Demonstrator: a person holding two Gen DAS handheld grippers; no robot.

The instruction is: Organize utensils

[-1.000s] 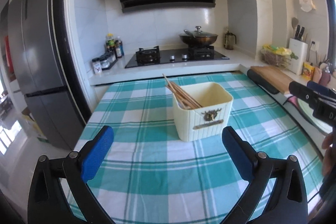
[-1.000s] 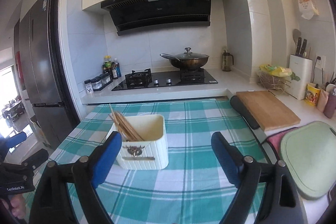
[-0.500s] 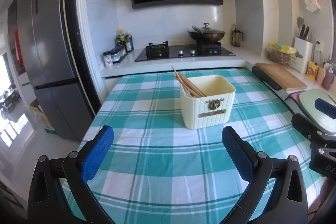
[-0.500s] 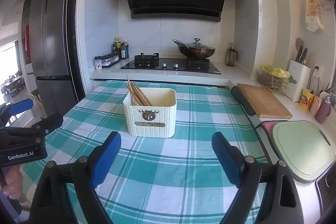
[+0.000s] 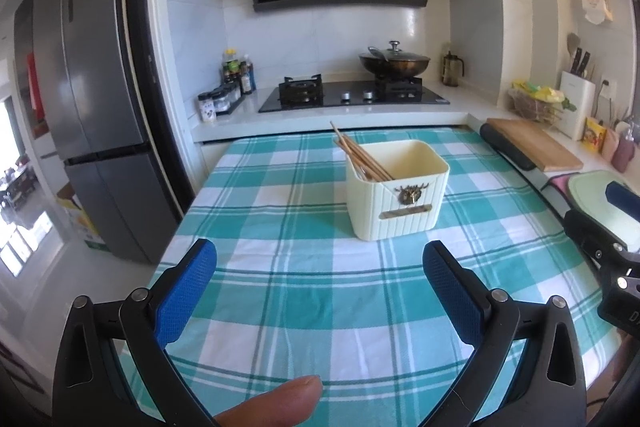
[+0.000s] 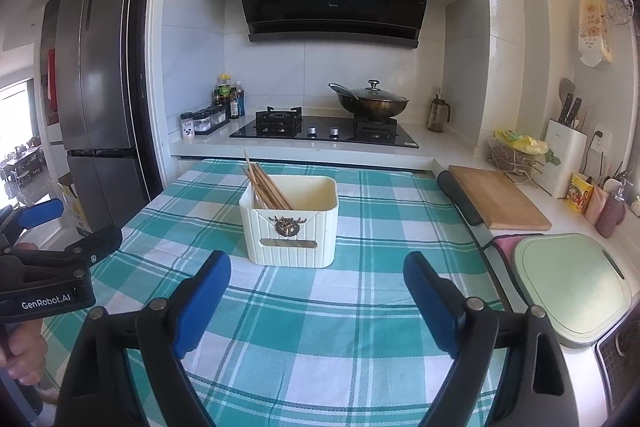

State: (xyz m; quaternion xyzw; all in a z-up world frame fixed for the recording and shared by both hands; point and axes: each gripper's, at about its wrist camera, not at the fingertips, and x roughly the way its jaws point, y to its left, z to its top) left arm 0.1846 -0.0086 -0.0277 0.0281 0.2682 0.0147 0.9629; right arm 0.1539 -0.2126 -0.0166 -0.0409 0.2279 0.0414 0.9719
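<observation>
A cream ribbed utensil holder (image 5: 396, 191) (image 6: 290, 223) stands on the green checked tablecloth (image 5: 304, 291) (image 6: 320, 339). Several wooden chopsticks (image 5: 362, 157) (image 6: 266, 187) lean in its left side. My left gripper (image 5: 320, 263) hovers over the cloth well short of the holder, open, with nothing between its blue pads. My right gripper (image 6: 316, 273) is likewise open and empty, just in front of the holder. Each gripper shows at the edge of the other's view: the right one (image 5: 612, 211) and the left one (image 6: 60, 227). A fingertip (image 5: 276, 403) pokes in at the bottom.
Behind the table runs a counter with a gas hob (image 6: 324, 131), a lidded wok (image 6: 372, 103) and seasoning bottles (image 6: 228, 103). A wooden cutting board (image 6: 500, 203) and a green board (image 6: 572, 283) lie on the right. A grey fridge (image 5: 96, 107) stands left.
Both views have pulled back and swung, so the holder looks smaller and sits more centred. Both grippers stay wide open and empty. A fingertip has appeared at the bottom of the left wrist view.
</observation>
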